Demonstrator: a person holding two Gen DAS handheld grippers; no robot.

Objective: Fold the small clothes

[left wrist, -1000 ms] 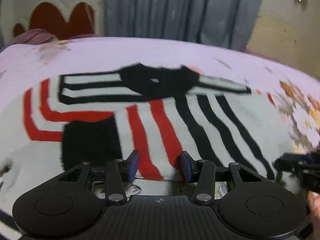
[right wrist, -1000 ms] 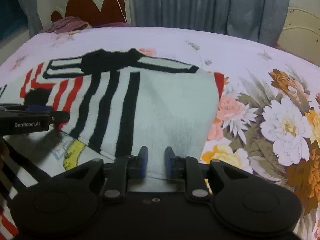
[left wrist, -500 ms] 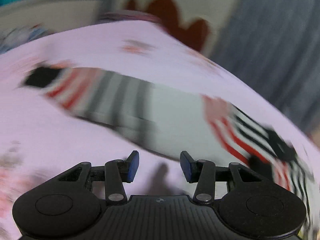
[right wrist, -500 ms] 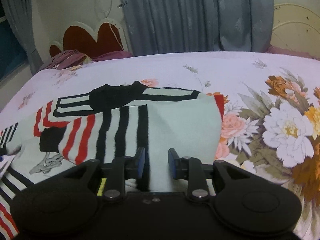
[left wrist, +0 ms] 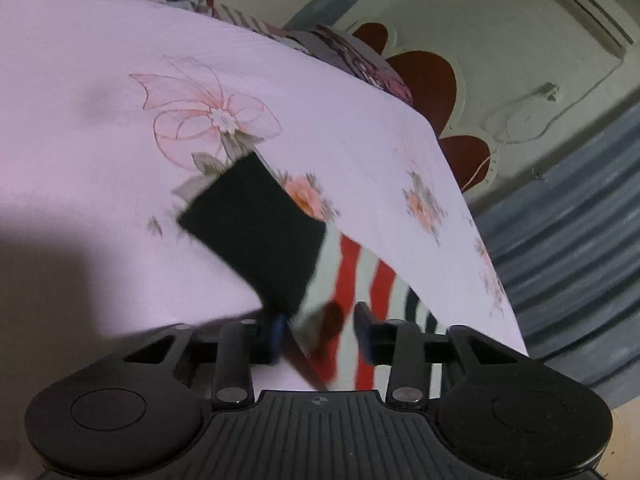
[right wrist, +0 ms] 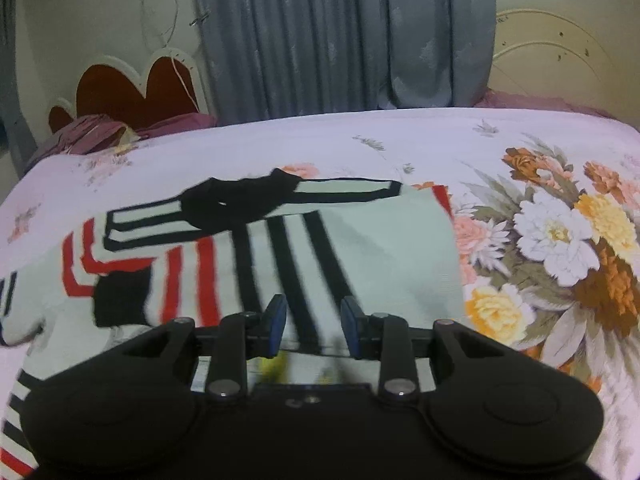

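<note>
**Striped sweater spread on the bed, both grippers parted**

The small striped sweater (right wrist: 280, 248) lies on the bed (right wrist: 360, 140), on a pale pink sheet printed with flowers. Its pale body carries black stripes down the middle and red stripes toward the left, with a black collar area at the far edge. One sleeve is folded across the body, its black cuff (right wrist: 120, 300) lying on the red stripes.

The right hand-held gripper (right wrist: 312, 326) sits low over the near edge of the sweater, its blue-padded fingers spread apart with striped fabric showing in the gap; it grips nothing. To its right the sheet shows a large bouquet print (right wrist: 560, 248).

The left hand-held gripper (left wrist: 320, 332) is tilted, so the bed runs diagonally through its view. Its fingers are also apart. The other sleeve (left wrist: 356, 276), striped red and black, extends away from it and ends in a black cuff (left wrist: 256, 232) resting on the sheet beside a small pink flower print. Sleeve fabric lies between the fingers, blurred, and whether either pad touches it cannot be told.

A dark red scalloped headboard (right wrist: 132, 88) and grey-blue curtains (right wrist: 340, 36) stand behind the bed.
</note>
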